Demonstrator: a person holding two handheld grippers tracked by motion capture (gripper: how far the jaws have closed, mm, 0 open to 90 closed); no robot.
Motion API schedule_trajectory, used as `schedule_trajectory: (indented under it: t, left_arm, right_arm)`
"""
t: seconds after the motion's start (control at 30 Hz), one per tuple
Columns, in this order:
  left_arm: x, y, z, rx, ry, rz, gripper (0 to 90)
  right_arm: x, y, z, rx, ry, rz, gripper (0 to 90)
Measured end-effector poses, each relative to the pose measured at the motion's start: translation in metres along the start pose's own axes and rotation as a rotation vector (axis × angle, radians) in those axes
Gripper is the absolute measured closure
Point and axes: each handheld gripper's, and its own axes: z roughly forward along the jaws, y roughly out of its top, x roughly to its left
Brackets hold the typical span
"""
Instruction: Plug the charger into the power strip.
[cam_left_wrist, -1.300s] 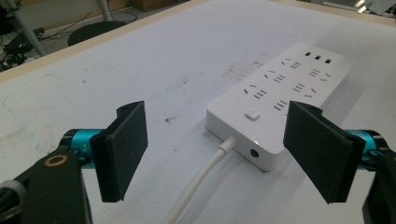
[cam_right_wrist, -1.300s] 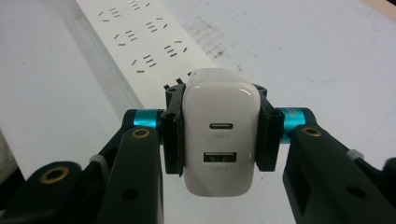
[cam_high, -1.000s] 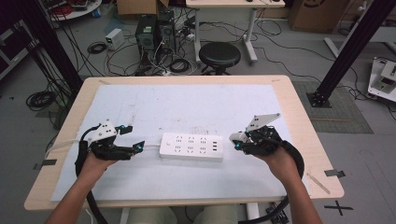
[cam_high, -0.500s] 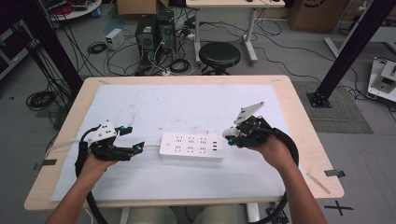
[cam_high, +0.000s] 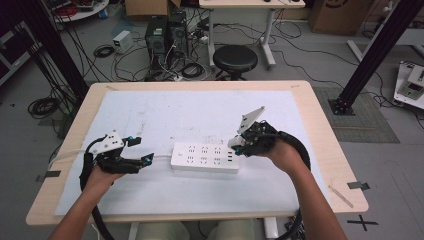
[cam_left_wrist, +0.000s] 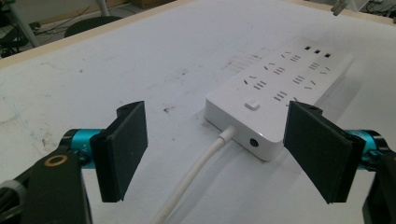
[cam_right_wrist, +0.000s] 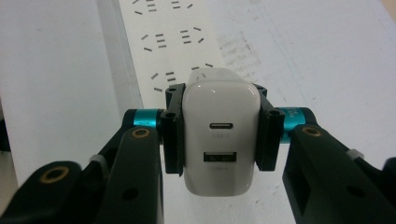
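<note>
Charger closing in on the strip

My right gripper (cam_right_wrist: 219, 140) is clamped on the white USB charger (cam_right_wrist: 220, 135) & has slid in over the right end of the power strip (cam_high: 205, 157) vs a sec ago, so plug-in is prob next. My left gripper (cam_left_wrist: 224, 149) hangs spread, nothing in it, by the strip's cable (cam_left_wrist: 196, 175) end, unmoved.

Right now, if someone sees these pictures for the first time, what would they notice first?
First, the white charger clamped between the jaws of the right gripper, held just above the right end of the white power strip in the middle of the table. Next, the left gripper, jaws open with nothing between them, waits by the strip's left end, where its white cable comes out.
</note>
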Motion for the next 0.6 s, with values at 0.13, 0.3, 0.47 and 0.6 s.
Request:
schedule_trajectory:
  t: [0.13, 0.3, 0.47, 0.6]
  left_arm:
    - [0.000, 0.000, -0.001, -0.005, 0.000, -0.003, 22.0]
    - [0.000, -0.001, -0.002, 0.001, -0.004, 0.001, 22.0]
    - [-0.001, -0.001, -0.001, 0.004, -0.006, 0.012, 22.0]
    - [0.000, -0.001, 0.000, 0.006, -0.010, 0.013, 22.0]
  right_arm:
    - [-0.002, 0.007, 0.006, 0.011, 0.009, -0.012, 63.1]
    - [-0.005, 0.012, 0.016, 0.022, 0.033, -0.013, 63.1]
    - [-0.008, 0.014, 0.021, 0.029, 0.047, -0.013, 63.1]
    - [-0.012, 0.019, 0.026, 0.046, 0.063, -0.030, 63.2]
